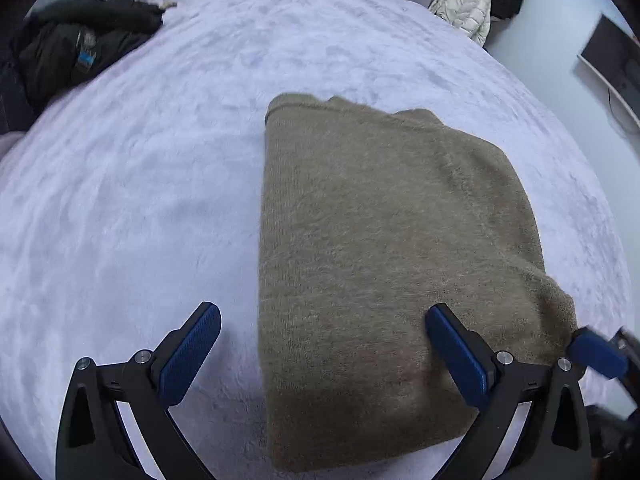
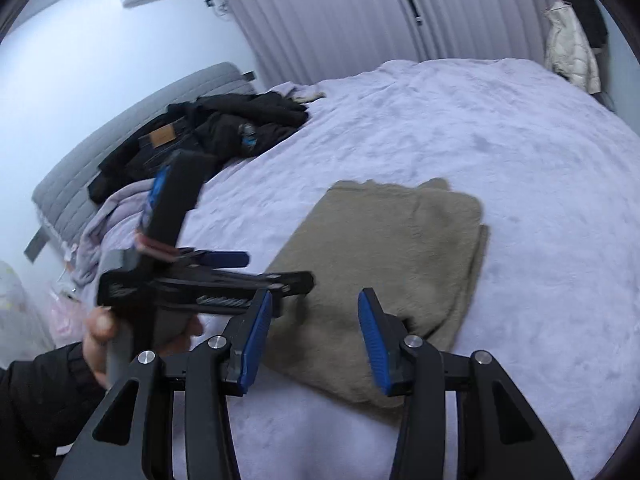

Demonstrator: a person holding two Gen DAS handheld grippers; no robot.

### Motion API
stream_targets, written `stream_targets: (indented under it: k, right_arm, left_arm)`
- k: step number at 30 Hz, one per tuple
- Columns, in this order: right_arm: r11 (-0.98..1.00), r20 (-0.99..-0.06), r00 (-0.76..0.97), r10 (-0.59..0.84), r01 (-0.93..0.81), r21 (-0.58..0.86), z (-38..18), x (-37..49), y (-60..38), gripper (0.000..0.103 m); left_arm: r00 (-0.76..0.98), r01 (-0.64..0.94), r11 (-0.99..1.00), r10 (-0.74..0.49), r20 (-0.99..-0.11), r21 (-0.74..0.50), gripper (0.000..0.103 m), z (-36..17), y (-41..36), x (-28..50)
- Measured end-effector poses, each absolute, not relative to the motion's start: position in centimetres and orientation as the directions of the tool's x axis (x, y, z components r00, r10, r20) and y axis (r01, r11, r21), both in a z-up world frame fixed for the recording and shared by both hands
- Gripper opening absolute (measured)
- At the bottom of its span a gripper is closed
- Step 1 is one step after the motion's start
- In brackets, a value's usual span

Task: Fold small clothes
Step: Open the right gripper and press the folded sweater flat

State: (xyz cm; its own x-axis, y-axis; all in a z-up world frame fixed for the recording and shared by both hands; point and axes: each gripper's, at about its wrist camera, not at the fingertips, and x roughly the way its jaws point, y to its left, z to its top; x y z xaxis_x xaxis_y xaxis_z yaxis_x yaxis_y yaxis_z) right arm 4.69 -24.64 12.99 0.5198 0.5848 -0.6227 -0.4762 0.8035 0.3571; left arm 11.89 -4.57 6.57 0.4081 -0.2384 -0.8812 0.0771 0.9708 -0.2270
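I have the olive-brown knit sweater point(image 1: 384, 264) lying already folded into a rough rectangle on the lavender plush bedspread point(image 1: 140, 200), its long axis running from near to far. My left gripper point(image 1: 320, 344) hangs above the near end with its blue pads spread wide and holding nothing; the sweater's straight left edge falls between them, one pad over bare bedspread, the other over the knit. My right gripper point(image 2: 316, 340) is also parted and empty, sitting near the sweater's near corner, with the cloth stretching away ahead of it. In the right wrist view my left hand point(image 2: 120, 332) and its tool are blurred by motion. Both grippers seem about equally near, so I judge that a near-to-far fold would suit. The bedspread lies open on the left and far sides. A heap of dark clothes point(image 1: 76, 52) sits well apart at the far left, and a cream jacket point(image 1: 468, 4) hangs beyond the bed.
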Motion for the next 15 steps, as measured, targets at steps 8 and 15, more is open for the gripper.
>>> stream_targets:
  k: [8, 15]
  right_arm:
    - [0.849, -0.726, 0.447, 0.522, -0.354, 0.392, 6.4, 5.3, -28.0, 0.042]
    - [0.836, -0.653, 0.537, 0.534, -0.449, 0.314, 12.0, 5.0, -26.4, 0.071]
  left_arm:
    - [0.386, 0.057, 0.937, -0.34, -0.858, -0.346, 0.103, 6.3, -1.9, 9.7]
    - [0.46, 0.141, 0.971, -0.238, -0.855, -0.194, 0.103, 7.6, -4.7, 9.7]
